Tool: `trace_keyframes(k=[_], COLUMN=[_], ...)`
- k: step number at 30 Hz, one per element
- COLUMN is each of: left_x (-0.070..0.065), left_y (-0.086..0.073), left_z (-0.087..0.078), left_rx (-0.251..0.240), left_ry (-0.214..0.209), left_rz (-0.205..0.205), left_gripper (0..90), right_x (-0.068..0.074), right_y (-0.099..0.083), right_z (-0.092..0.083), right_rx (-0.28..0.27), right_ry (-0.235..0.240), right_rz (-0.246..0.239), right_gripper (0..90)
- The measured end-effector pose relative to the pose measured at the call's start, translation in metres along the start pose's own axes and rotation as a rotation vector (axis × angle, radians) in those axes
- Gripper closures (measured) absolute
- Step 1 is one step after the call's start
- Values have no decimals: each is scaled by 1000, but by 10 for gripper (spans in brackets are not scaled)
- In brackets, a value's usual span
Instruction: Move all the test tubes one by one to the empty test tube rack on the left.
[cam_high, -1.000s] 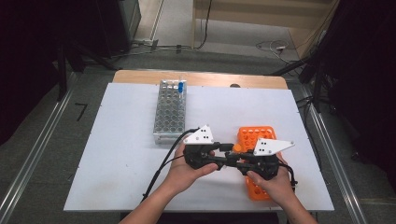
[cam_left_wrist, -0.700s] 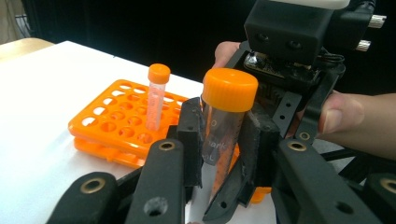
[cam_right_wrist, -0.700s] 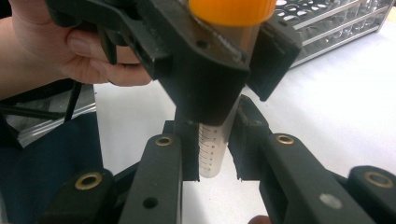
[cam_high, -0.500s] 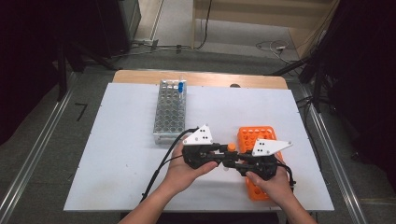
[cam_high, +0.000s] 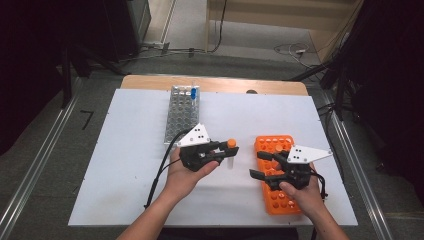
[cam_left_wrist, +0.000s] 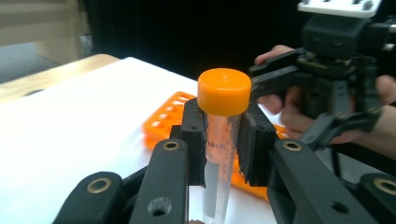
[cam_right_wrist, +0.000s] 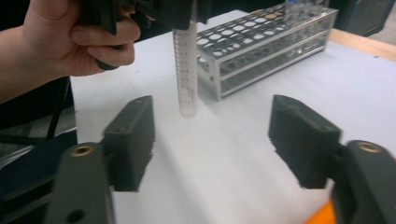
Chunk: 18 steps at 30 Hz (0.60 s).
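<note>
Left gripper view: orange-capped tube (cam_left_wrist: 220, 140) upright between clamped jaws, cap above them.

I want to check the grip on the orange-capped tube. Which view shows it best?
The left gripper view: the orange-capped tube stands upright, close up, with both pads of the left gripper pressing just under its cap. The right gripper view shows its clear lower end; the high view shows it small, cap uppermost.
</note>
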<state>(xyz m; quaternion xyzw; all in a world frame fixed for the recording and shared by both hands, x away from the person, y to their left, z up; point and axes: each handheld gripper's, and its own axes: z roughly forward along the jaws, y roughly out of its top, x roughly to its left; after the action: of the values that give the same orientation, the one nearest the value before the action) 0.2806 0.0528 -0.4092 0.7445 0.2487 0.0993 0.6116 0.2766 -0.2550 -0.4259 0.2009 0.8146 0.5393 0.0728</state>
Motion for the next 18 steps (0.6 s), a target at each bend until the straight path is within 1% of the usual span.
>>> trace_keyframes(k=[2, 5, 7, 10, 12, 13, 15, 17, 18], left_x=[5, 13, 19, 27, 33, 37, 42, 46, 48], left_y=[0, 1, 2, 3, 4, 5, 6, 8, 9], left_z=[-6, -14, -19, -25, -28, -30, -32, -33, -34], left_rx=[-9, -27, -36, -44, -47, -47, -48, -53, -57], left_ry=[28, 70, 98, 137, 160, 173, 190, 208, 214], left_rz=[-6, -10, -11, -10, -14, -14, -20, -17, -21], left_gripper=[754, 754, 754, 754, 754, 753, 754, 754, 754], right_x=[-4, -10, -16, -22, -25, -27, -30, -33, -34], right_y=[-1, -4, -5, -7, -8, -9, -11, -12, -13], right_z=[-5, -14, -19, -26, -30, -31, -33, -35, -36], right_rx=[-25, -61, -73, -82, -77, -72, -65, -71, -72], right_ry=[-4, -21, -27, -42, -50, -50, -48, -42, -46], right_rz=[-1, 11, 19, 30, 34, 32, 32, 36, 40], right_gripper=[235, 188, 157, 132, 110, 76, 56, 25, 18])
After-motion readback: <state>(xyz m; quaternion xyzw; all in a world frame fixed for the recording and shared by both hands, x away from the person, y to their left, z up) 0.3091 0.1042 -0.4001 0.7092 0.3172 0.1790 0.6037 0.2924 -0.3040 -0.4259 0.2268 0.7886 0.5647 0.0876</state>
